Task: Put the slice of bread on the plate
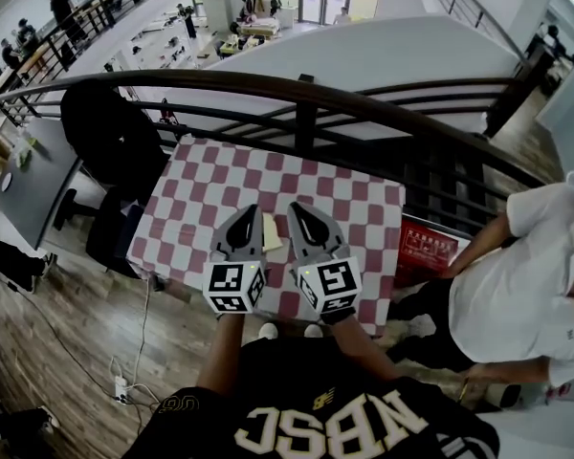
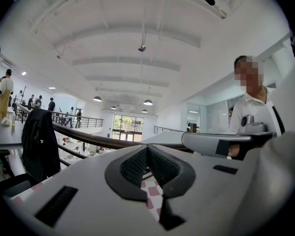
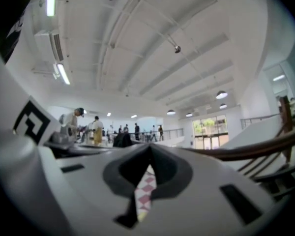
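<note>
A pale slice of bread (image 1: 271, 231) lies on the red-and-white checked tablecloth (image 1: 354, 194), showing in the head view between my two grippers. No plate shows in any view. Both grippers are held side by side above the table's near edge, pointing level, away from me. The left gripper (image 1: 252, 209) (image 2: 147, 148) is shut with its jaws meeting at the tips and nothing between them. My right gripper (image 1: 295, 207) (image 3: 150, 146) is shut too and holds nothing. Through each pair of jaws only a strip of checked cloth is seen.
A dark curved railing (image 1: 306, 94) runs just behind the table, with a drop to a lower floor beyond. A black jacket hangs on a chair (image 1: 115, 142) at the left. A person in a white shirt (image 1: 517, 285) sits at the right beside a red box (image 1: 426, 249).
</note>
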Available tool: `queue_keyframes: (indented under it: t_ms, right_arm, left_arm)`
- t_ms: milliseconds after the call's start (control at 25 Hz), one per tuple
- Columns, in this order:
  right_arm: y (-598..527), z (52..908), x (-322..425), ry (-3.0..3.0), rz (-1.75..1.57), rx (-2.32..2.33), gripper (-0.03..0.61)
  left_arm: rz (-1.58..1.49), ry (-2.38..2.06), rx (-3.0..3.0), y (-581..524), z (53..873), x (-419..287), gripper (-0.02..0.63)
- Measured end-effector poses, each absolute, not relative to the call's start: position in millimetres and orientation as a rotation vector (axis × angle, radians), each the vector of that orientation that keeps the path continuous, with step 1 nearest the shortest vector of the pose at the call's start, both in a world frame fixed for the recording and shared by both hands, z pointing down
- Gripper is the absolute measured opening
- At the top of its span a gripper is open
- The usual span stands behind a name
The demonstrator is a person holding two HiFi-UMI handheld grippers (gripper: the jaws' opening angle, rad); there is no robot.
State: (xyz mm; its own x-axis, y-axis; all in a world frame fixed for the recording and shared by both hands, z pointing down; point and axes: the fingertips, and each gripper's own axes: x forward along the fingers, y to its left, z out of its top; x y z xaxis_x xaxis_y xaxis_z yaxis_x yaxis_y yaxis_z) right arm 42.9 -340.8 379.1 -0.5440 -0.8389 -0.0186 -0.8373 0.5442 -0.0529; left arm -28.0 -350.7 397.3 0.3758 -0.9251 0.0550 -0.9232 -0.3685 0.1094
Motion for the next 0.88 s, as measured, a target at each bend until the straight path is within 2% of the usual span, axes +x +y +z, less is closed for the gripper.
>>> queue_keyframes:
  t_ms: [880]
  right_arm:
    - [-345.4, 369.6, 65.3, 2.65, 0.008, -1.595, 0.014]
  left_arm:
    - [-0.077, -1.662, 2.567, -352.4, 381.9, -17.2, 0.02]
